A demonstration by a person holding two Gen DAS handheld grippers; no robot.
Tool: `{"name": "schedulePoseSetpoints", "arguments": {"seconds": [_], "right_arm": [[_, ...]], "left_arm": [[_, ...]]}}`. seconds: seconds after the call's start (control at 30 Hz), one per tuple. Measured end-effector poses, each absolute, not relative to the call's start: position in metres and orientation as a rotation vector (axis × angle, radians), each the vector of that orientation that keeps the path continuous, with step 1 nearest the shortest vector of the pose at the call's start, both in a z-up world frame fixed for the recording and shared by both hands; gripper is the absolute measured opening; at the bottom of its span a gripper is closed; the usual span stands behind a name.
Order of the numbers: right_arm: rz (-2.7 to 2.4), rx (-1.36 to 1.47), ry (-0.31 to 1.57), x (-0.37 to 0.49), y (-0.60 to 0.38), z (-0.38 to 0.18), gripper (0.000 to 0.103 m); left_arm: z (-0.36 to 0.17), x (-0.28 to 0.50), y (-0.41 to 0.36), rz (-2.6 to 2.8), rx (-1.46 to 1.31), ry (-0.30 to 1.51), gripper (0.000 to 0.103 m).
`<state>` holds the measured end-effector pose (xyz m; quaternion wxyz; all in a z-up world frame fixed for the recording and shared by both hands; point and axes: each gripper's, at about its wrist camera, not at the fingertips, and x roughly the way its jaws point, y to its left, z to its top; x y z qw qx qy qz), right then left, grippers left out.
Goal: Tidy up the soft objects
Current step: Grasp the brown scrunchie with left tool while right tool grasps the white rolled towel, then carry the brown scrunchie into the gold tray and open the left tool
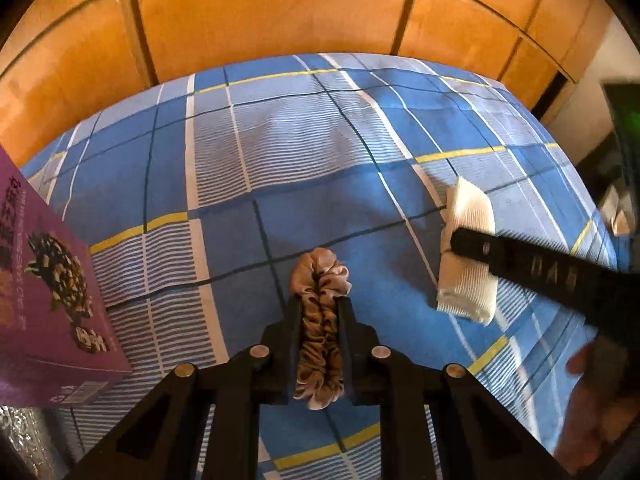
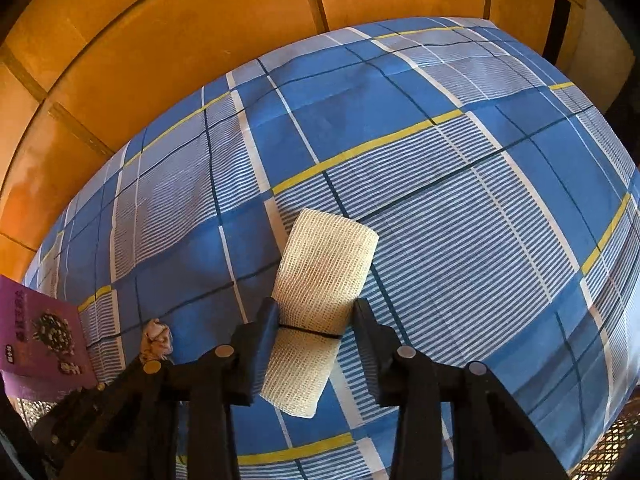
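My left gripper (image 1: 319, 304) is shut on a beige and leopard-print scrunchie (image 1: 320, 336), squeezed flat between its fingers above the bed. The scrunchie's end also shows in the right wrist view (image 2: 157, 340). My right gripper (image 2: 316, 312) stands around a cream mesh bandage roll (image 2: 320, 280) bound by a thin black band. Its left finger touches the roll, and a small gap shows at the right finger. In the left wrist view the right gripper's finger (image 1: 520, 264) crosses the roll (image 1: 468, 248), which hangs above the sheet.
A blue plaid bedsheet (image 1: 280, 160) with white and yellow lines covers the bed. A purple box (image 1: 44, 300) stands at the left, also in the right wrist view (image 2: 44, 340). An orange wooden wardrobe (image 1: 260, 12) runs behind the bed. A hand (image 1: 600, 396) holds the right gripper.
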<state>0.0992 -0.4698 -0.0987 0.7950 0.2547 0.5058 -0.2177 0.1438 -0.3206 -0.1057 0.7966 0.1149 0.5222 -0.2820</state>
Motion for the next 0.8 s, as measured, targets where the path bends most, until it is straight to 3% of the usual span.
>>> {"name": "schedulePoseSetpoints", "arguments": {"seconds": [0.23,0.43,0.6,0.8], "right_arm": [[-0.466,0.527,1.088,0.102,-0.467,-0.100,0.039],[-0.459,0.507,1.082,0.102,-0.466,-0.101,0.040],[-0.457,0.478,1.082,0.104,-0.463,-0.101,0.041],[-0.460,0.447,1.083,0.105,-0.461,-0.101,0.041]], "left_arm": [[-0.056,0.174,-0.342,-0.588,0.192,1.110,0.017],[0.024,0.210,-0.342,-0.541,0.150,0.971,0.017],[0.077,0.251,-0.284,-0.413,0.112,0.873,0.018],[0.103,0.278,-0.166,-0.226,0.052,0.806,0.018]]}}
